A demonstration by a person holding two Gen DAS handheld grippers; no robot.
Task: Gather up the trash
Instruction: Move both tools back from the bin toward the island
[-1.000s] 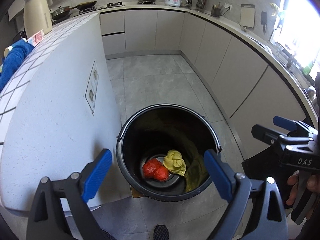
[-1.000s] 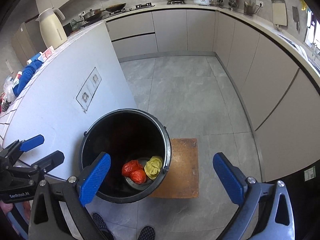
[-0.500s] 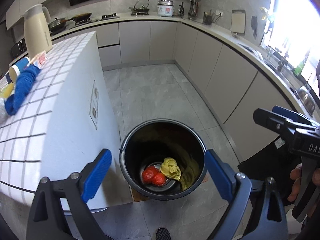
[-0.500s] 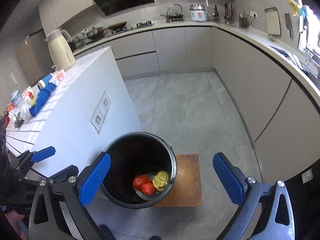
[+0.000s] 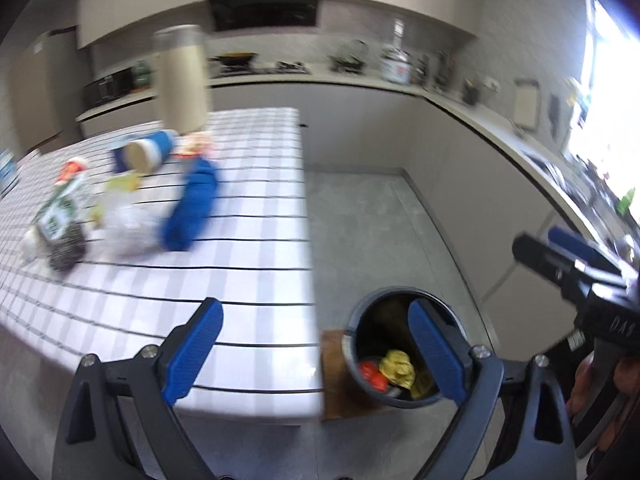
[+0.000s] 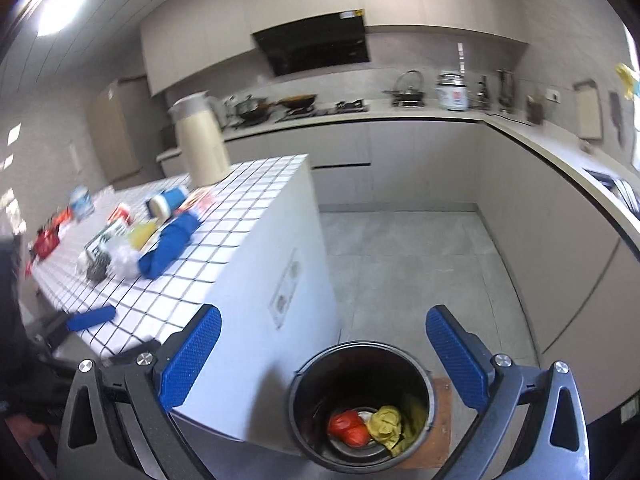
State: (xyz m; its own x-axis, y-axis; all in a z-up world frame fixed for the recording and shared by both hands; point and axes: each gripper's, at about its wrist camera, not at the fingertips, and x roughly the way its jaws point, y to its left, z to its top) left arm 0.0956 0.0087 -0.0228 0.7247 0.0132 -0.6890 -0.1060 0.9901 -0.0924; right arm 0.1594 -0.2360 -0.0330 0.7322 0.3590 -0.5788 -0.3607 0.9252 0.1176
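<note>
Only the right wrist view shows the tiled island (image 6: 224,240) with its side wall and socket plate; the left wrist view, blurred, looks flat across the island top (image 5: 240,248) and catches the right gripper (image 5: 560,256) at its right edge, with fingers of a hand (image 5: 580,384) below it. The right view in turn shows one blue pad of the left gripper (image 6: 91,318) over the island's near edge.

On the island lie a blue cloth (image 6: 170,250), its long axis running from the near-left toward the far end where a cream jug (image 6: 200,140) stands, and a blue cup (image 6: 166,202) tipped on its side, mouth toward the camera. Crumpled white plastic (image 6: 122,258) and a printed packet (image 6: 102,242) lie just left of the cloth.

Beside the island's end, on the floor, stands a black bin (image 6: 360,408) partly over a brown mat (image 6: 440,420). Inside it are red trash (image 6: 348,428) and yellow trash (image 6: 384,422), touching.

Both grippers are empty, their pads spread wide.
</note>
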